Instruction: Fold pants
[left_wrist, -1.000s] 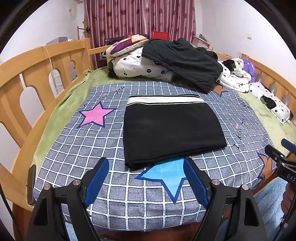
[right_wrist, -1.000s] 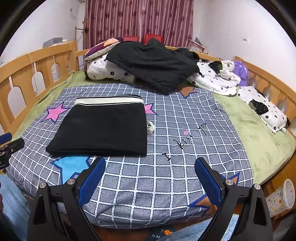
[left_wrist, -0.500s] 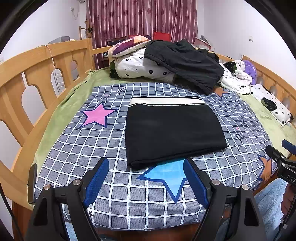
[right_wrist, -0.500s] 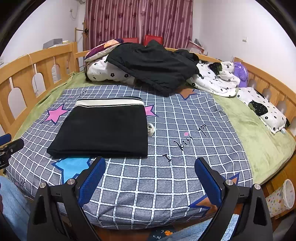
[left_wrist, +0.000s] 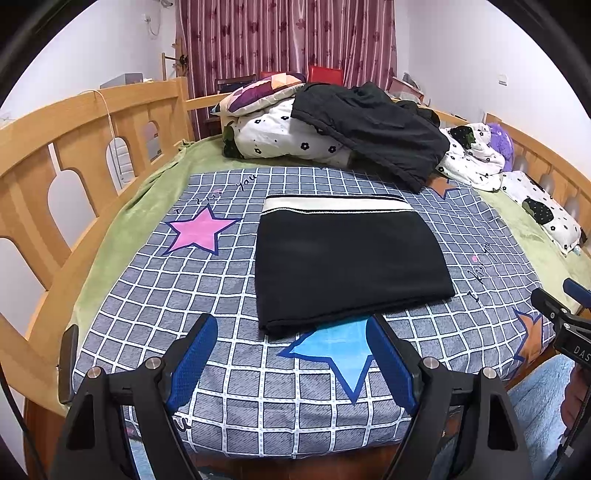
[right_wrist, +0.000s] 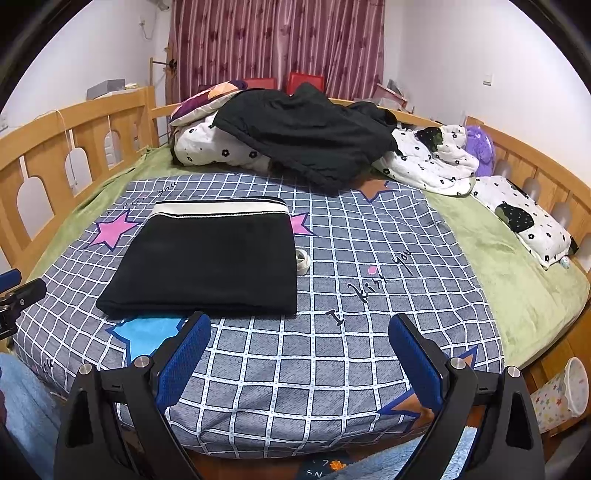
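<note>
black folded pants, flat, waistband toward headboard, long axis crosswise

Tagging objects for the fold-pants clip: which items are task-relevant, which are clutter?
Job: folded black pants; left gripper, open; right gripper, open.

Lying about: black jacket; floral quilt; small white ring; paper cup; purple plush.

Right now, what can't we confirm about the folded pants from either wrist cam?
- Folded pants: layers underneath, hidden by the top panel in both views.
- White loop at their right edge: too small to identify; not visible in the left view.
- Black clothes on the bedding: crumpled, garment type unclear.
</note>
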